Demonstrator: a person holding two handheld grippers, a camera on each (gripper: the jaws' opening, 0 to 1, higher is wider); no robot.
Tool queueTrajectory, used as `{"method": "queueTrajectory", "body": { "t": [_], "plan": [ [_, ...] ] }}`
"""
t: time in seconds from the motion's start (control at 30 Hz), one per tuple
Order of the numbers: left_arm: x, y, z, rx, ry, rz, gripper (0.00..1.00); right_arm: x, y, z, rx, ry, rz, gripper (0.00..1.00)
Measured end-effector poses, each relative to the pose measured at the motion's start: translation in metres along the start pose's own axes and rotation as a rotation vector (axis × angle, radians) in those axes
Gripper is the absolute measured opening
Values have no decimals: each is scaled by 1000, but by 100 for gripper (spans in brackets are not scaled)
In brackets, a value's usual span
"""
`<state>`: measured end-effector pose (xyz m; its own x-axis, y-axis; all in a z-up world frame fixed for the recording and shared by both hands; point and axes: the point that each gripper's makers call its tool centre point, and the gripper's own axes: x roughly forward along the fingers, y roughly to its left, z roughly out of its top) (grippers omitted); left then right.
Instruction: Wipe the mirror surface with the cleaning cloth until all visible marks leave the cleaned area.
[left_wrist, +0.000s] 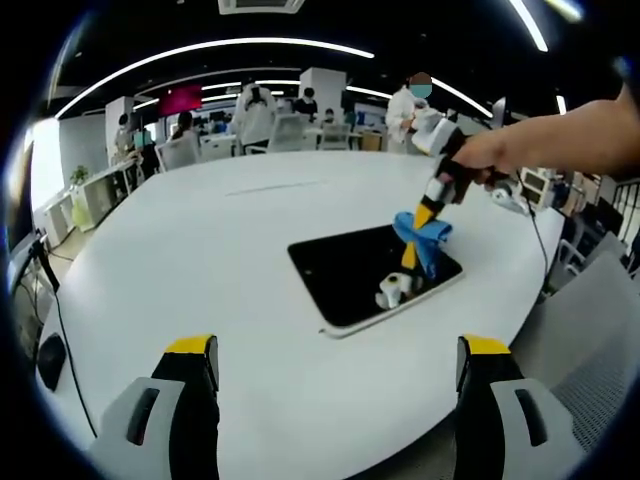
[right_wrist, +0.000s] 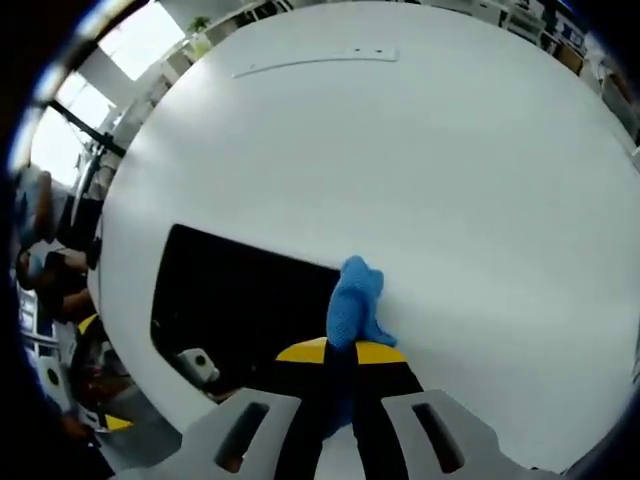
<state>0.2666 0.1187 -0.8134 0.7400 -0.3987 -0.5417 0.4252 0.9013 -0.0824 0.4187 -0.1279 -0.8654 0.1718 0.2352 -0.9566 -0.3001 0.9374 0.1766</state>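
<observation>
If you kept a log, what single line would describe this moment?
right gripper: shut on blue cloth, at mirror far edge | left gripper: open, back above white table | stage: wiping

I've got the dark rectangular mirror (left_wrist: 365, 275) lying flat on the white table, with the bunched-up blue cleaning cloth (left_wrist: 424, 238) hanging over its right edge.

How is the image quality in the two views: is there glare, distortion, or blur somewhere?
Left gripper view: ceiling light strips bend into arcs from the fisheye lens; the mirror looks dark, reflecting the right claw and the blue cloth. Right gripper view: the window at upper left is overexposed, the white table is evenly lit with a soft sheen, and the right claw at the bottom looks slightly blurred.
</observation>
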Motion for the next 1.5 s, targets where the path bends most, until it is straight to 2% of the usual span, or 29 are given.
{"method": "queueTrajectory", "body": {
  "t": [0.1,0.3,0.67,1.5],
  "plan": [
    [1,-4,1,-12,-6,-22,100,0,0,1,1,-2,0,3],
    [1,1,1,-2,-10,-2,100,1,10,-1,4,5,30,3],
    [1,0,1,-7,-9,-3,100,4,11,0,11,11,20,3],
    [1,0,1,5,-10,-2,100,15,49,17,12,1,48,3]
  ]
}}
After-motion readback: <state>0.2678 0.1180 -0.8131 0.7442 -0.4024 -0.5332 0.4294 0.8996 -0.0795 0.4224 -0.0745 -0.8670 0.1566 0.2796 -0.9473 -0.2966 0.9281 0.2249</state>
